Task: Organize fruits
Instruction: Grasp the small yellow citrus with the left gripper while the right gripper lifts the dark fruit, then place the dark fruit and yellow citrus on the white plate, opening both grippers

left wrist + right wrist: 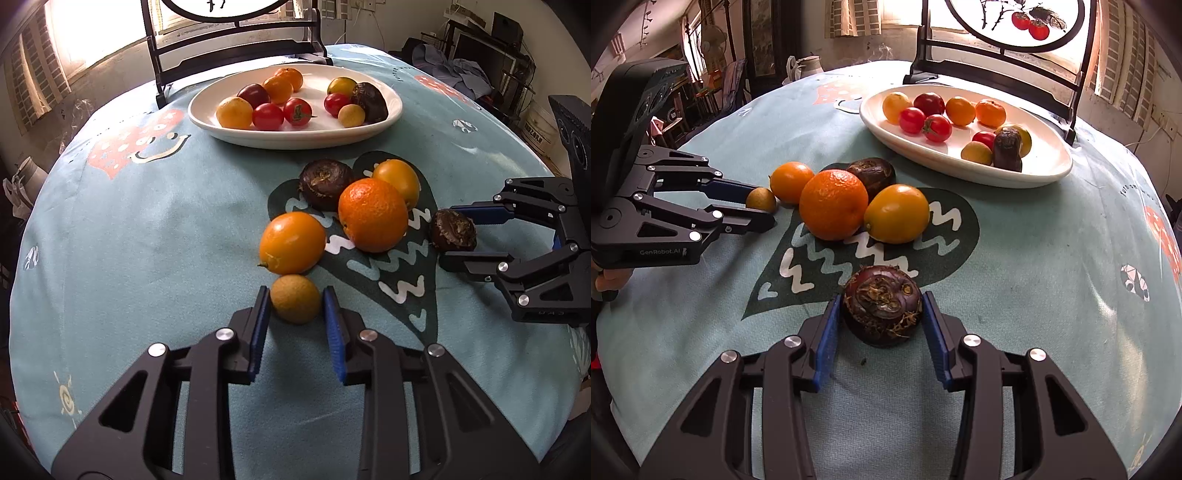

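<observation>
left gripper [295, 306]: jaws apart, longan [294, 299] dead centre between them on counter | right gripper [882, 314]: jaws apart astride chestnut [882, 304] | plate [391, 114] straight ahead, well beyond

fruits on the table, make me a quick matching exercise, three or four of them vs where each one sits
Things:
1. small tan fruit
2. dark water chestnut
3. cherry tomatoes
4. big orange

Places:
A. on the white plate
B. between the left gripper's fingers
C. loose on the cloth
D. between the right gripper's fingers

Pairs: 1-B, 2-D, 3-A, 4-C
</observation>
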Tool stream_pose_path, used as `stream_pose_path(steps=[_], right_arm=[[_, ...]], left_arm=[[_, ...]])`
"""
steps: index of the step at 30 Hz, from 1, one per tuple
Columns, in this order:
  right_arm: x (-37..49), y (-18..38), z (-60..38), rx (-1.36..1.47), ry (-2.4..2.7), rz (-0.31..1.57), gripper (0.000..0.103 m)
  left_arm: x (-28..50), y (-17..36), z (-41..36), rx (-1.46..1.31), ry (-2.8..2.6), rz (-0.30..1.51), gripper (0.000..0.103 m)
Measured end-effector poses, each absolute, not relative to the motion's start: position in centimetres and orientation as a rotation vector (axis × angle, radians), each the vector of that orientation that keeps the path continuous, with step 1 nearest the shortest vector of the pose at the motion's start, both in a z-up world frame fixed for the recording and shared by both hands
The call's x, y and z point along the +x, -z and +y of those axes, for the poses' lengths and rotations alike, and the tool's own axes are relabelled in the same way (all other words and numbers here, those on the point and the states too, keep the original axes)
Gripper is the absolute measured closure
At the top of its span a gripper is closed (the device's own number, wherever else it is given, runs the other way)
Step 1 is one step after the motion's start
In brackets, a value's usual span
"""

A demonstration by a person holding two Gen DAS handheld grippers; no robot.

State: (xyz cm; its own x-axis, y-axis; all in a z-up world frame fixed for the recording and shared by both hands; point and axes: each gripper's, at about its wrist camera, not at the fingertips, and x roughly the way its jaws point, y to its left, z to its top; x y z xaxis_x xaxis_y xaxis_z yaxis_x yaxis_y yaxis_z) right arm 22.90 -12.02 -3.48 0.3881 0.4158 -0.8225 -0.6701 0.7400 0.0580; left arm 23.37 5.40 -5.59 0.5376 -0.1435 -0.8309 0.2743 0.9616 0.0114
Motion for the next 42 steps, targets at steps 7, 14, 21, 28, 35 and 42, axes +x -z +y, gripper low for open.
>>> stream_pose_path(steps=[7,14,21,28,35,42], right_arm=[[22.9,3.5,-12.0,-0.311,-0.713,0.938,0.059],[23.2,2.9,-12.8,-0.199,-0.855,0.971,0.059],[25.4,-1.7,-13.7,0.047,-0.842,0.768,0.059],[32.4,-1.3,-11.4,-0.023,-0.577,0.677,0.059],[36.4,0.0,-10.8,-0.044,-0.572,0.705,0.055],[34.3,-2.9,-12.1,-0.04,-0.577,0.614,0.051]], left_arm=[[23.1,5.5,5.2,0.157,0.24,0.959,0.076],[21.8,3.9,5.7,0.076,0.326,0.921,0.076],[24.5,0.5,5.9,0.002,0.307,0.857,0.076],[33.2,-0.4,5.1,-0.009,0.199,0.823,0.076],[38.0,0.4,4.0,0.048,0.149,0.819,0.071],[35.7,-1.2,4.7,0.078,0.035,0.748,0.012]])
